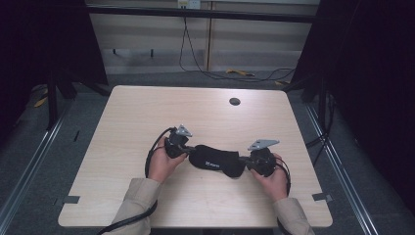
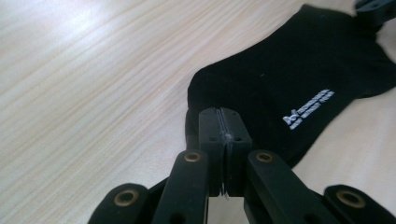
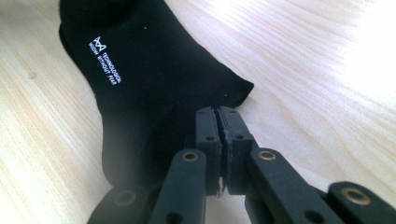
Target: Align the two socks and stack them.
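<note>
A pale wood-grain counter (image 1: 147, 112) with rounded corners stood on a grey floor (image 1: 44, 161). A small dark round hole (image 1: 235, 101) sat near its far right corner. Strips of grey tape (image 1: 71, 199) marked the near corners. Metal rails (image 1: 29, 166) ran along the floor by the left and right edges. Beyond the far edge, a light panelled wall (image 1: 156, 34) rose behind a dark horizontal bar (image 1: 195, 12), with black cables (image 1: 195, 63) trailing down to the floor. Dark curtains, or perhaps screens (image 1: 372, 73), closed in both sides. Light glared softly off the wood.
</note>
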Tool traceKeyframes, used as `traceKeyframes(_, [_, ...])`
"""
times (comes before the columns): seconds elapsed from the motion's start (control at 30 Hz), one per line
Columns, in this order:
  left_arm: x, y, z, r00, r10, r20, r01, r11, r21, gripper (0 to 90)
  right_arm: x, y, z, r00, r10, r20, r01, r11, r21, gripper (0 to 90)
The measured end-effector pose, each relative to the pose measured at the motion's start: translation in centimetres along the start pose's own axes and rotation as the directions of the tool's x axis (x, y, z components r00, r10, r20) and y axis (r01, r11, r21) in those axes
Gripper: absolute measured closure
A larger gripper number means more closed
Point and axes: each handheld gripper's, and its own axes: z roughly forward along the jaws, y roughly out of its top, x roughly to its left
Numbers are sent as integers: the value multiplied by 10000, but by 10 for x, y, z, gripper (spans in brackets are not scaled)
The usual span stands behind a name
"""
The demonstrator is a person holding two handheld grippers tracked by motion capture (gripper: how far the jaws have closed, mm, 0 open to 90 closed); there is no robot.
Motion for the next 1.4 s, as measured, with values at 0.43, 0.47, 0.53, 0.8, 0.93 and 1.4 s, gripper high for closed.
traceKeyframes(0.43, [-11,-26,5,9979,-302,573,288,9993,250,890,-1,-4,-2,9999,128,115,-129,9999,111,895])
traceKeyframes(0.47, [-12,-28,7,9974,-371,621,355,9990,258,890,-2,-5,-1,9998,179,86,-181,9997,171,896])
traceKeyframes(0.53, [-13,-31,9,9972,-322,667,302,9990,315,889,-2,-5,-1,9997,161,164,-164,9997,202,895])
traceKeyframes(0.8, [-19,-30,9,9997,117,197,-126,9989,455,888,-1,-5,1,9996,157,248,-163,9995,264,896])
traceKeyframes(0.93, [-11,-25,11,9996,181,-214,-169,9984,549,888,-1,-4,3,9995,319,-9,-318,9994,130,896])
traceKeyframes(1.4, [-14,-18,-10,9995,-4,308,-5,9996,273,888,1,2,-3,9995,321,60,-321,9995,-10,896])
